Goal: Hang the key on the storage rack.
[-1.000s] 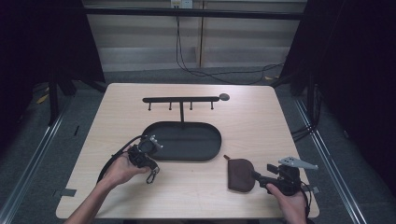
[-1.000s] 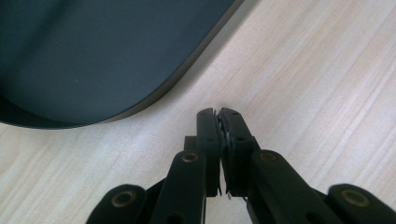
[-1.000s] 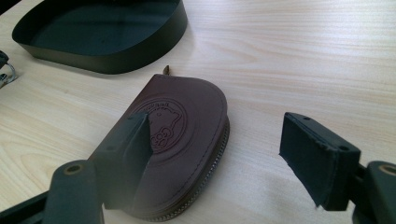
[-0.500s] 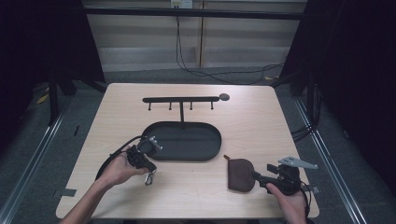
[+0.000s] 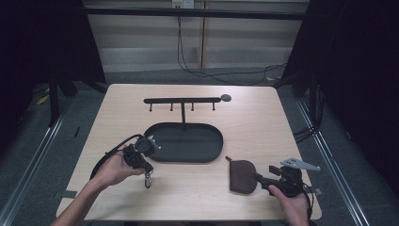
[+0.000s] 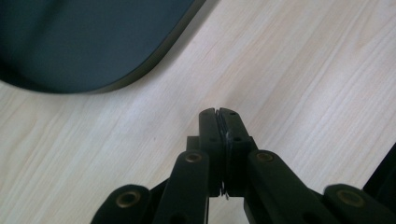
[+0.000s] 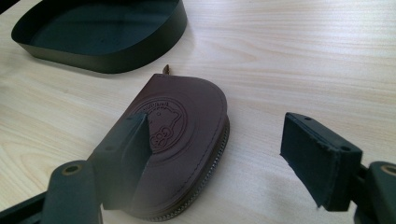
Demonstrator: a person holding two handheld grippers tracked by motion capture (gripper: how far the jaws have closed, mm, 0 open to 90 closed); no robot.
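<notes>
The brown pouch (image 7: 180,140) lies flat on the bench (image 5: 263,127) just beside the oval black tray (image 5: 188,141). The right gripper (image 7: 224,154) spreads its fingers (image 7: 128,154) wide around it, unclamped. The left gripper (image 5: 141,162) pinches a metal clip (image 5: 147,179) between closed fingers (image 6: 219,140).

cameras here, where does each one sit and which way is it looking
High view: fixed above the person's side, looking forward and down on the table; both forearms enter from the bottom, left gripper holding a metal clip, right gripper by the brown pouch.
Left gripper view: rides the left gripper, looking down along its shut jaws at the wood and the oval tray.
Right gripper view: rides the right gripper, facing low across the table through open jaws at the brown pouch.
Shared: the oval tray appears in all three.
</notes>
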